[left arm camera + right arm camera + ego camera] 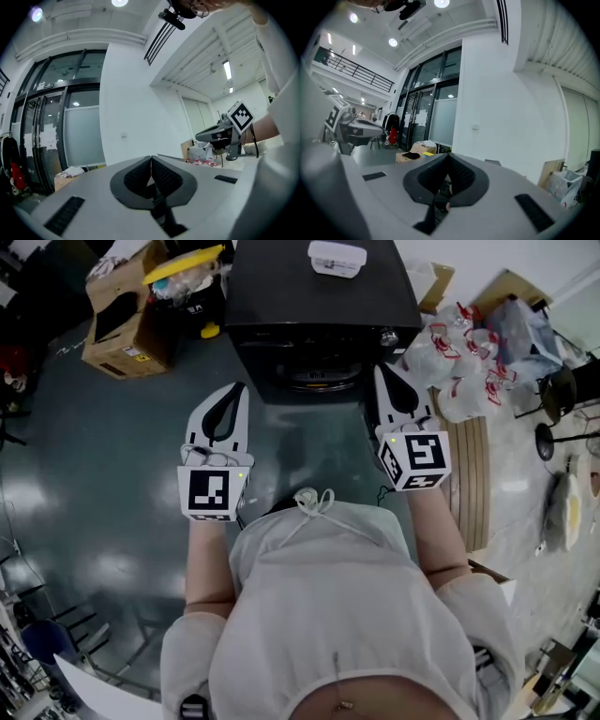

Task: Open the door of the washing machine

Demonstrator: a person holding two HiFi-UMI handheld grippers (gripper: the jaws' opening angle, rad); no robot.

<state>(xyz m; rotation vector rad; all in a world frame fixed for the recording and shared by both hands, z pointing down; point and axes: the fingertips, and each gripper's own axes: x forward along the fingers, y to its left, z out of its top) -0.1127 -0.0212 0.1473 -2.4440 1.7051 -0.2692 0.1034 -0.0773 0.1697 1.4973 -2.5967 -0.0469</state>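
Observation:
A black washing machine (319, 296) stands on the floor ahead of me, its round door (317, 373) facing me and closed. My left gripper (241, 387) is raised in front of the machine's left corner, a little short of it, jaws shut and empty. My right gripper (378, 368) hovers by the machine's right front corner, also shut with nothing in it. In the left gripper view the fingertips (151, 158) meet and point at a white wall. The right gripper view shows closed tips (449, 154) aimed over the room; the machine is hidden there.
A small white box (337, 257) lies on the machine's top. A cardboard box (127, 329) with clutter sits to the left. Several tied plastic bags (459, 362) and a wooden board (473, 474) are on the right. Dark glossy floor (103, 446) spreads to the left.

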